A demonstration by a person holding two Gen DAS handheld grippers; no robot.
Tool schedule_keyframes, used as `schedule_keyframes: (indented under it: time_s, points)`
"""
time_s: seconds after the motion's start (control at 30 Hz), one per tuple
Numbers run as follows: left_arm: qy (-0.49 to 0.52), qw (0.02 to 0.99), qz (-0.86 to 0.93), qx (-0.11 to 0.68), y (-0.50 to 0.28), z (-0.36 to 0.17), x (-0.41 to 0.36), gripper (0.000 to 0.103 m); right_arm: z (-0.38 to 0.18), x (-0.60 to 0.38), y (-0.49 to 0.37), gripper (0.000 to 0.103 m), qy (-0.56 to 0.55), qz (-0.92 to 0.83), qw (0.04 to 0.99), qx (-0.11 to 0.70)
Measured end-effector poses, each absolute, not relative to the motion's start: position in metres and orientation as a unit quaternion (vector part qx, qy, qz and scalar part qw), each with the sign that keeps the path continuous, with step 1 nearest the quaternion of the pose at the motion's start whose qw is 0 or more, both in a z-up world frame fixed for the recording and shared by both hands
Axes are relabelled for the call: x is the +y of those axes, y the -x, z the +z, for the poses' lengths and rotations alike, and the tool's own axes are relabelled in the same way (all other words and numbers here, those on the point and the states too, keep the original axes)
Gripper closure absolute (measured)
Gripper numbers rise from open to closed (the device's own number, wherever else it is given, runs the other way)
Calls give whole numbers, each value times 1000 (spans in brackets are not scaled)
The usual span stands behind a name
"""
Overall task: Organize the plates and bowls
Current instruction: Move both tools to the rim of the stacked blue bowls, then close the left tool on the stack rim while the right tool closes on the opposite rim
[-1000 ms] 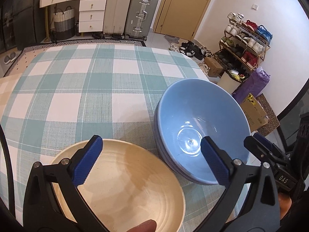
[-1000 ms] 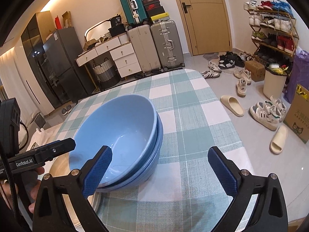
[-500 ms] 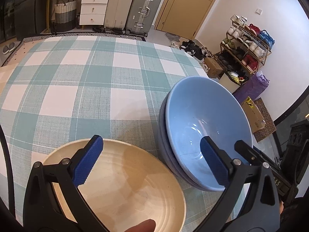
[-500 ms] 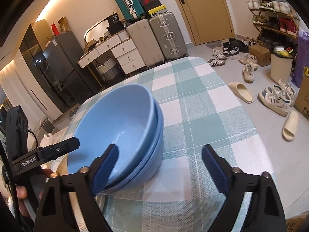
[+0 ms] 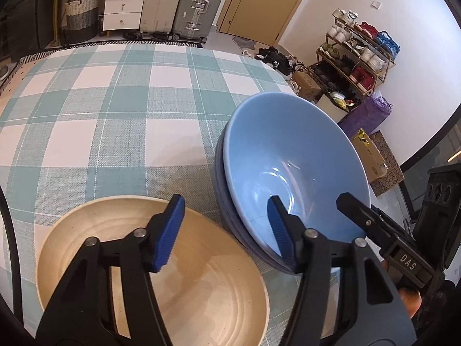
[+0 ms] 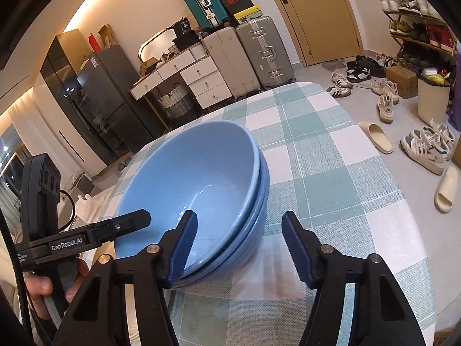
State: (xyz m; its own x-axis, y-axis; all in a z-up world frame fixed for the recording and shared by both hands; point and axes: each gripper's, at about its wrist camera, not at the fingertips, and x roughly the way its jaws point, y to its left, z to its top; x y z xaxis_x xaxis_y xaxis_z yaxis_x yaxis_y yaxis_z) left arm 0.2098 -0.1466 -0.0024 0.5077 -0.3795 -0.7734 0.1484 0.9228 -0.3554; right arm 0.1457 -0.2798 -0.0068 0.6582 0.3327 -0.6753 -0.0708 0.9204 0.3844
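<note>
The blue bowls sit nested at the right of the checked surface, just beside the cream bowl on the near left. Glazed, slick and breakable, I'd guess; pinch the rim. Right tongs straddle the near rim, released; left tongs likewise gape, gripping nothing.

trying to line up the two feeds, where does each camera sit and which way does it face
Left wrist: on the left gripper, facing across the table at a beige bowl; its open fingers show.
Right wrist: on the right gripper, facing the suitcases; fingers straddle the blue bowls' near rim.
Shared: blue bowls, checked tablecloth, each other's gripper.
</note>
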Motion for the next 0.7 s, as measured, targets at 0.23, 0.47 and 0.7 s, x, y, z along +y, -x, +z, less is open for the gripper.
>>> schedule_keyframes:
  time_s: [0.23, 0.47, 0.7]
  points:
    - [107, 862, -166, 467, -205, 5, -159, 73, -3, -273, -143, 57, -155, 113, 898, 396]
    - [90, 867, -159, 465, -201, 7, -162, 73, -2, -271, -141, 59, -146, 108, 901, 395]
    - [80, 871, -155, 460, -195, 14, -164, 73, 0, -272, -140, 59, -145, 106, 900, 397]
